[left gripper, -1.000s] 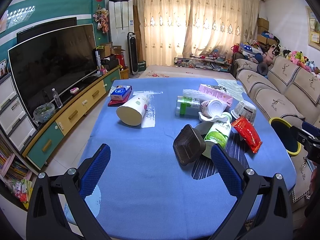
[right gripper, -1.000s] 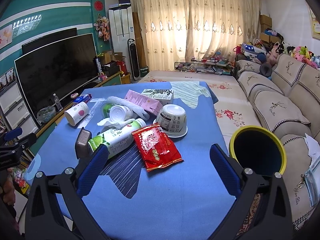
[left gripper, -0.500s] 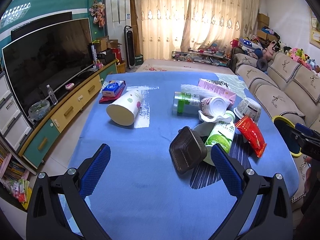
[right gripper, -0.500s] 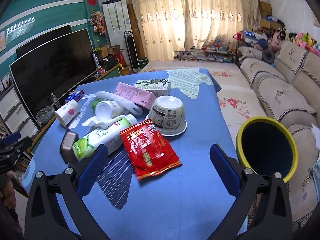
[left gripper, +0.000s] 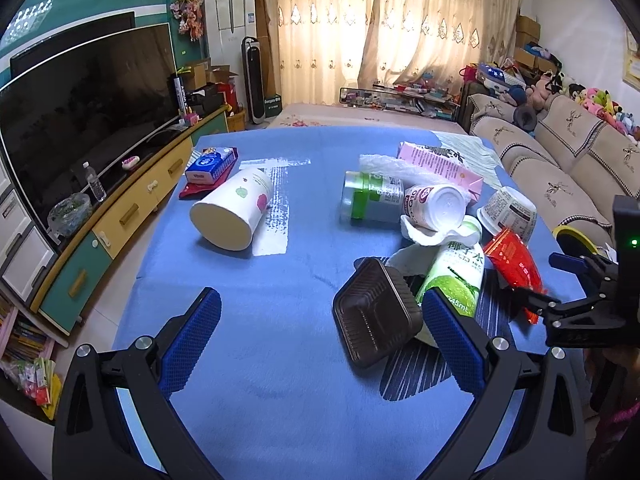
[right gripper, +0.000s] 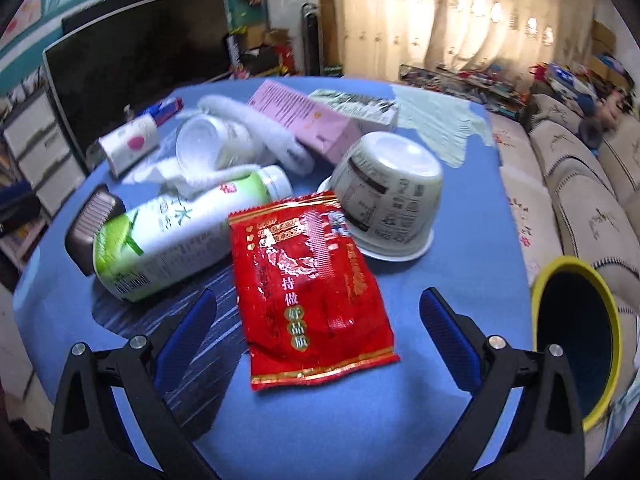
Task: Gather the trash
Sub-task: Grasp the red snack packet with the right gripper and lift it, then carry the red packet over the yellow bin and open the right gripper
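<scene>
Trash lies scattered on a blue-covered table (left gripper: 280, 420). In the right wrist view a red snack packet (right gripper: 308, 284) lies flat just ahead of my open right gripper (right gripper: 318, 340), its near end between the fingers. A green-and-white bottle (right gripper: 176, 236), an upturned white bowl (right gripper: 386, 196) and a pink carton (right gripper: 308, 120) lie beyond. A yellow-rimmed bin (right gripper: 576, 344) stands off the table's right edge. My left gripper (left gripper: 320, 344) is open, with a dark brown plastic tray (left gripper: 376, 316) between its fingers and the same bottle (left gripper: 456, 276) behind its right finger.
A white paper cup (left gripper: 232, 212) lies on its side at the table's left, near a blue tissue pack (left gripper: 210, 164). A TV (left gripper: 88, 120) on a low cabinet runs along the left. A sofa (left gripper: 560, 172) lines the right side.
Both grippers have moved forward and lower over the table. The red packet now sits close between the right fingers, and the brown tray lies closer to the left gripper. The jaws stay open.
</scene>
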{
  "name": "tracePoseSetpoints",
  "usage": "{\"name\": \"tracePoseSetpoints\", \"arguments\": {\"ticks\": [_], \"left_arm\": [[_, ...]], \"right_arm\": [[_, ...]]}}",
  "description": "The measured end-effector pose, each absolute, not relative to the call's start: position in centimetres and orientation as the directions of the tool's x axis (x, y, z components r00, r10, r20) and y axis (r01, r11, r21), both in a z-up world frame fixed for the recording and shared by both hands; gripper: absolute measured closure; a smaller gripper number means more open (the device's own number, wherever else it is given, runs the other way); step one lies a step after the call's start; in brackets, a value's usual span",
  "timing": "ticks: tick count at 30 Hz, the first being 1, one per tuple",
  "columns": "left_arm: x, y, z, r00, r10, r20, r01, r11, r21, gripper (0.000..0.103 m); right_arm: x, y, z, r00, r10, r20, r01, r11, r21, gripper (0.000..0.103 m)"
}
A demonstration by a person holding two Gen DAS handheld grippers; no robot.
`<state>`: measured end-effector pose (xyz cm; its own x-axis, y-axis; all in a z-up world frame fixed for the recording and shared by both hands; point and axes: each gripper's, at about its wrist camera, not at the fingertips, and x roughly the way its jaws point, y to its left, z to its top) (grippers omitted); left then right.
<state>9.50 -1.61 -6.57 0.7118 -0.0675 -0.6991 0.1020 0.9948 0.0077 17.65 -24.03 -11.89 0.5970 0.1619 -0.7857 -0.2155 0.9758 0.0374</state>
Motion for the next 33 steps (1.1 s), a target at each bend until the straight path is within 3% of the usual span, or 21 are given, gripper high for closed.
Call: {"name": "tracePoseSetpoints", "arguments": {"ticks": [5,11,25,33], "left_arm": [[10.1,-1.8,-7.0,0.702,-0.068,-0.709,0.103,0.995,0.007,0.004],[9.9,-2.1,-7.0,0.703,-0.072,-0.708,0.111,0.994,0.008,0.004],[9.0,-2.9,-6.2,0.711,-0.079,-0.698,0.126,0.992,0.017,0.004],[8.9,-3.9,-6.2,0.707,-0.091,-0.702,0.144,0.989,0.017,0.004]], "right_arm": [[18.2,-24.2,-12.6,0.567,0.184,-0.803,-0.234,0.971,0.057,0.009],[17.8,-25.2,-12.6,0.557,0.241,-0.795,-0.228,0.965,0.133,0.051],[14.2,-27.3,-8.4,0.65,0.267,-0.712,-0.209,0.963,0.17,0.052],[12.8,-38.5,-7.7,0.709,0.064,-0.702,0.075,0.983,0.166,0.051]]}}
